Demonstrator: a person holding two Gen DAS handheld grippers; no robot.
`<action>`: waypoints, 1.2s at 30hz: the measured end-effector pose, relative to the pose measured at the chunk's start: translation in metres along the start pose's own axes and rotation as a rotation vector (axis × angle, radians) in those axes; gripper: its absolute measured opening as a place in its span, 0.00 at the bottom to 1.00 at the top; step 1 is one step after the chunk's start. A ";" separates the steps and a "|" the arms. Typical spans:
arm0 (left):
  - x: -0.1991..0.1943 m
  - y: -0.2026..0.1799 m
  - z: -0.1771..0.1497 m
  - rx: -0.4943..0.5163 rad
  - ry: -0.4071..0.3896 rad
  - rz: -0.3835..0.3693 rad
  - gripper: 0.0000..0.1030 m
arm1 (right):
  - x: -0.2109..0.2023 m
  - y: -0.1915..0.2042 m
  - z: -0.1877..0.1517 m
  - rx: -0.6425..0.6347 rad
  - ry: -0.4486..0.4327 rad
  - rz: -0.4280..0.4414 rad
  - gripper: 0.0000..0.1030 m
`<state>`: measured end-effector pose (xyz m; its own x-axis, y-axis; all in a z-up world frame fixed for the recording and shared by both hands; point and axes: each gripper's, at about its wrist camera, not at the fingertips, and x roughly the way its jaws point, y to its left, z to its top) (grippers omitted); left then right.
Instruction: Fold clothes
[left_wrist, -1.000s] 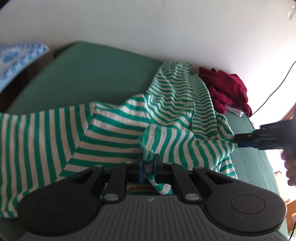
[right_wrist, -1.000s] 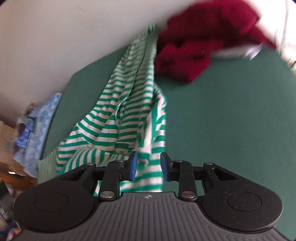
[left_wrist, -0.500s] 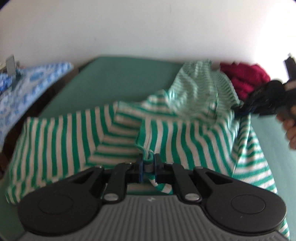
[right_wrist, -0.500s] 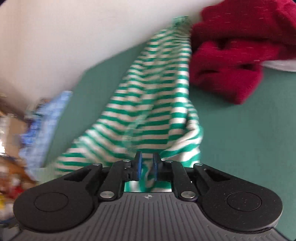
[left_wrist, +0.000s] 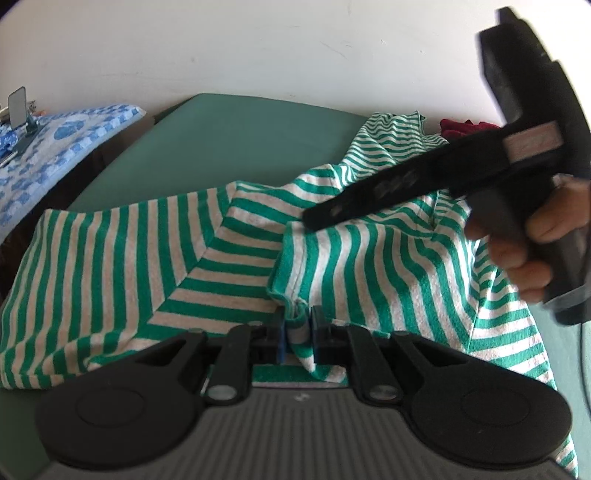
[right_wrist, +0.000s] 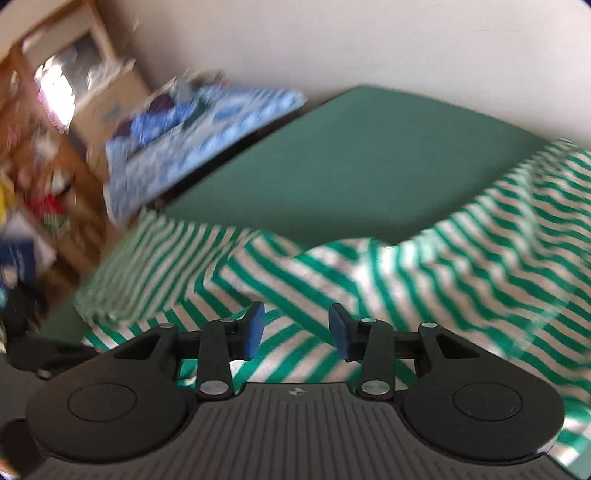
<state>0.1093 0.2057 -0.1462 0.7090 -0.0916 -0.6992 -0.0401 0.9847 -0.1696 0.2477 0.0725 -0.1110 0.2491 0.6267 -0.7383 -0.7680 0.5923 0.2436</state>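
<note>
Left gripper (left_wrist: 296, 334) pinching a fold of the green-and-white striped cotton shirt (left_wrist: 207, 258); right gripper (right_wrist: 295, 329) fingers spread apart, empty, above that shirt on the green bed (right_wrist: 365, 162).

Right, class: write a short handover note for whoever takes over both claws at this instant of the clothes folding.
Left claw: shut on a bunched edge of the green-striped shirt, near its front.
Right claw: open, empty, hovering over the shirt; the view is blurred.
The shirt lies rumpled on the green surface, one sleeve spread out to the left. A dark red garment waits behind it by the wall.
Done: no clean fold visible yet.
Left: flatten the shirt, fold it, then probably the red one.
</note>
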 end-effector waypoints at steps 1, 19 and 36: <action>0.000 0.001 0.000 -0.007 -0.001 -0.005 0.10 | 0.007 0.002 0.000 -0.019 0.009 0.006 0.41; -0.003 0.025 0.002 -0.082 -0.009 -0.011 0.24 | 0.031 0.014 0.016 -0.108 -0.086 -0.014 0.08; -0.052 0.036 0.004 -0.069 -0.023 -0.155 0.12 | -0.054 -0.072 -0.079 0.355 -0.176 -0.159 0.17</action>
<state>0.0735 0.2463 -0.1133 0.7265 -0.2377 -0.6448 0.0234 0.9463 -0.3224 0.2428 -0.0438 -0.1378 0.4687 0.5726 -0.6727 -0.4687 0.8067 0.3601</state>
